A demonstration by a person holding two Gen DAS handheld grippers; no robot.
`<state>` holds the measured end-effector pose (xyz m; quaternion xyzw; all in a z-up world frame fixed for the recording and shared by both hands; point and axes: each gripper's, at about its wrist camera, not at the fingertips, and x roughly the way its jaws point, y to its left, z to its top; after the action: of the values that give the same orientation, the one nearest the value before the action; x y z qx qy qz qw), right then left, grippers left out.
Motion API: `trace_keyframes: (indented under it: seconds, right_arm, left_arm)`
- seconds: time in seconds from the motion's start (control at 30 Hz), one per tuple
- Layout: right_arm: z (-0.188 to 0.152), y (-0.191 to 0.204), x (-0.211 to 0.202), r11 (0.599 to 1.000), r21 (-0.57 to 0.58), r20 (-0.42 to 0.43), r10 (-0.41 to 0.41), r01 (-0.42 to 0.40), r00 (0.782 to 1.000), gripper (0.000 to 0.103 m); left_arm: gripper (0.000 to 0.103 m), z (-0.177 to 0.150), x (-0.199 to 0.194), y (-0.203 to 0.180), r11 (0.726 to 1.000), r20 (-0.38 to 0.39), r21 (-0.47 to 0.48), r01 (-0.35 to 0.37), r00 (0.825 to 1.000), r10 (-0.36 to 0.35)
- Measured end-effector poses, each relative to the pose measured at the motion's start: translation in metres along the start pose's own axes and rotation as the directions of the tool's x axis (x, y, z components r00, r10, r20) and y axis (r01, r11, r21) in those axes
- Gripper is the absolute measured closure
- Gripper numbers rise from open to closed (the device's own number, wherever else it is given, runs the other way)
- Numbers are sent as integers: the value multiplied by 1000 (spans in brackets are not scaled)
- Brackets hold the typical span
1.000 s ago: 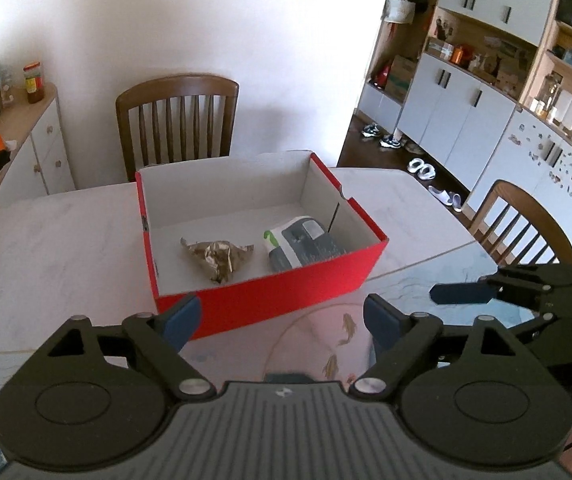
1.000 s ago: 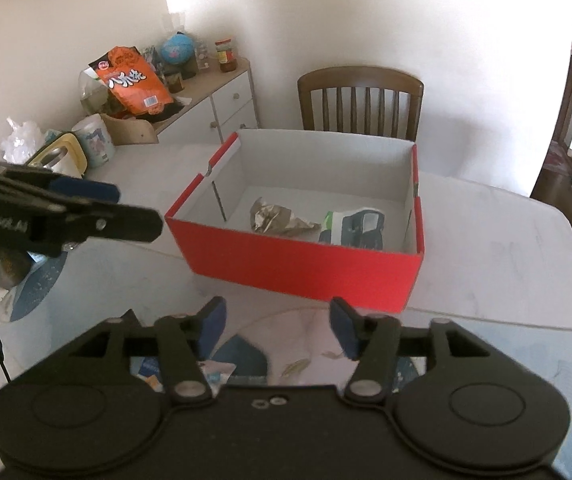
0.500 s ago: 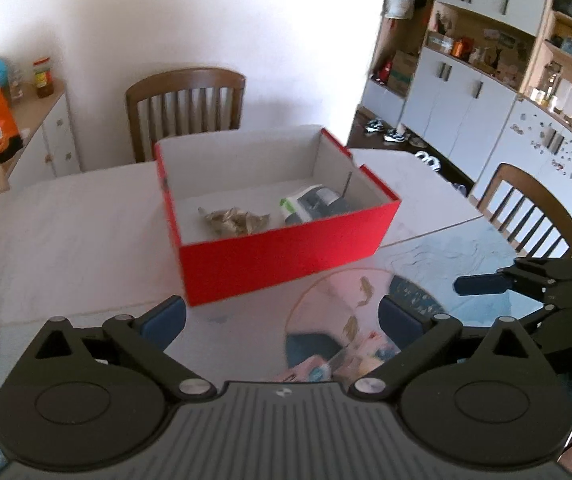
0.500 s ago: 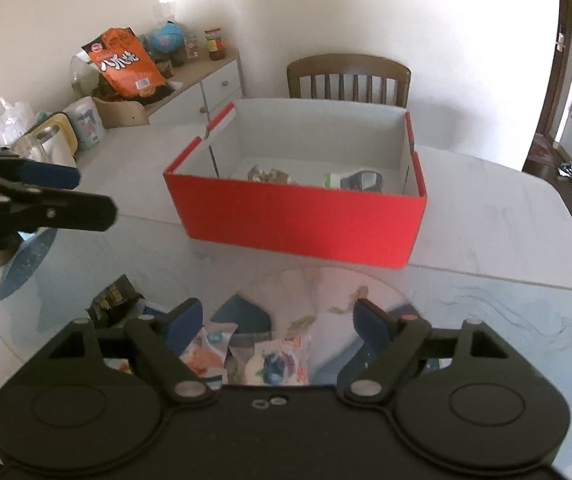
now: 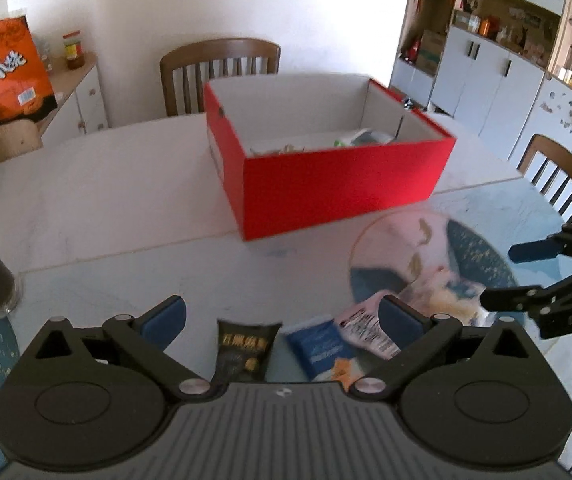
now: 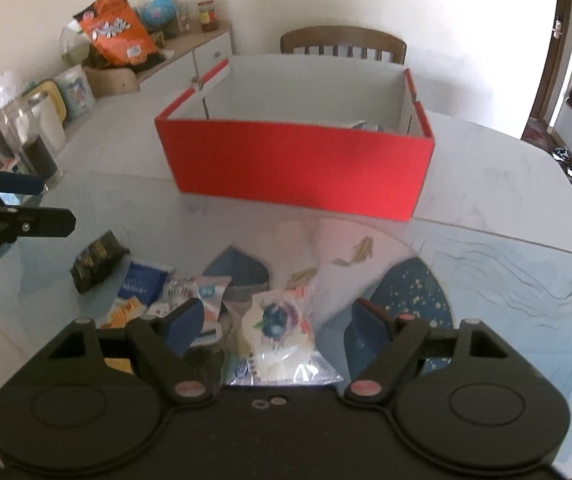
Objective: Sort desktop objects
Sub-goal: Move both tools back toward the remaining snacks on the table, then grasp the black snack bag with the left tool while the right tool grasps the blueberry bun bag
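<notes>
Left wrist view: the left gripper (image 5: 282,320) tilts down toward the counter (image 5: 126,200), its jaws spread wide with nothing pressed between them; they have just been opening. Below the gap lie a black snack packet (image 5: 246,350), a blue packet (image 5: 317,346) and a pink-white packet (image 5: 365,330), all flat on the counter near its close edge. The red box (image 5: 337,184) stands farther out, open at the top, with a few items only partly visible over its front wall. A broad bare stretch of counter lies between the packets and the box, and more to the box's left. The right gripper (image 5: 525,276) reaches in from the right edge, jaws apart.

Right wrist view: the right gripper (image 6: 274,320) also points downward, jaws parted and gripping nothing; they have just been opening. Between its fingers sits a white packet with a blueberry print (image 6: 278,330), on top of other wrappers. To the left lie a white-and-blue wrapper (image 6: 210,296), the blue packet (image 6: 142,282) and the black snack packet (image 6: 96,256). The red box (image 6: 297,168) stands beyond, with clear counter (image 6: 505,200) before it and to its right. The left gripper (image 6: 26,200) enters at the left edge, above the black packet.
</notes>
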<state>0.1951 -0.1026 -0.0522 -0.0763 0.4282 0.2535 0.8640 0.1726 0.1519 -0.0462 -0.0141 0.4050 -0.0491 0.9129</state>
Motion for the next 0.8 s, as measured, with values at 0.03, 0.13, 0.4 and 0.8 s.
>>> trace_keyframes:
  seconds: [0.03,0.13,0.4,0.8]
  right_arm:
    - [-2,1,2,1000,-3,-6,-4,4,1000,23]
    - [-6,2,10,1000,-4,-26,-11,11,1000,25]
    - [-15,1,24,1000,5,-64,-21,21,998,29]
    - [-20,-2,41,1000,5,-96,-24,24,995,34]
  left_arm:
    - [0,-3,3,1,1000,-4,5,0,1000,0]
    - [0,-12,12,6,1000,-15,17,-3,1000,3]
    - [0,-25,30,19,1000,-50,15,-18,999,19]
    - [0,-37,43,28,1000,-66,3,-1,998,1]
